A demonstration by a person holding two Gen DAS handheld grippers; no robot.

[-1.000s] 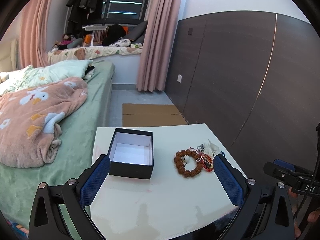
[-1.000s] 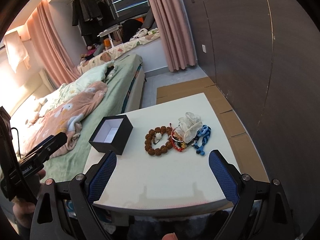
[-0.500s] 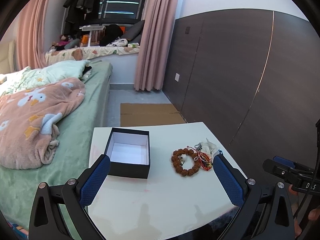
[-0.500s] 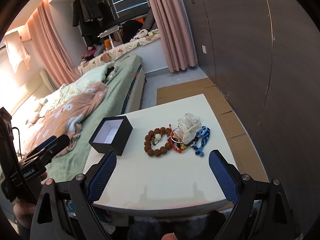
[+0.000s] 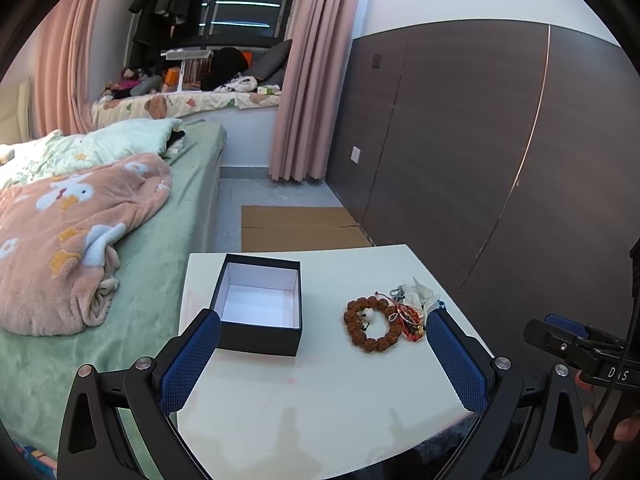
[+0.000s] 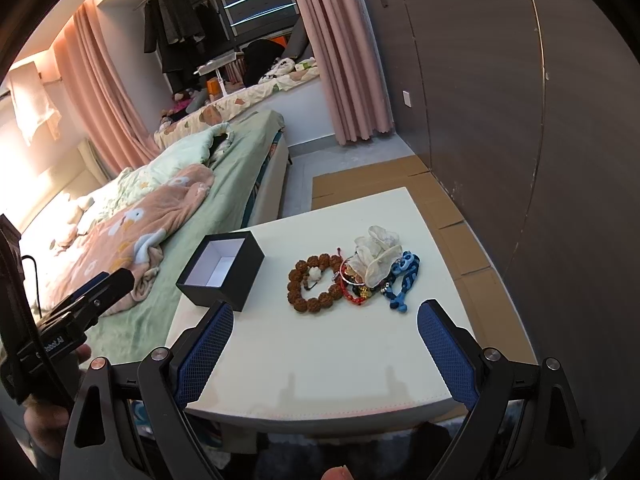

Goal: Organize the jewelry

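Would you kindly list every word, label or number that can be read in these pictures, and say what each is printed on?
"DIS": white letters, cut off at the frame edge, on the black body of the right gripper seen in the left wrist view.
"obotAI": partly hidden white print on the black body of the left gripper in the right wrist view.
The black box and the jewelry show no print.

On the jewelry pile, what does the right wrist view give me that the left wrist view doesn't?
Only the right wrist view shows the blue knotted cord bracelet at the pile's far right, the whole sheer white pouch lying on the pile, and the left gripper beside the table.

Only the left wrist view shows the box's white floor plainly bare, and the right gripper at the table's right.

Both show the open black box, the brown bead bracelet and red string bracelet on the white table.
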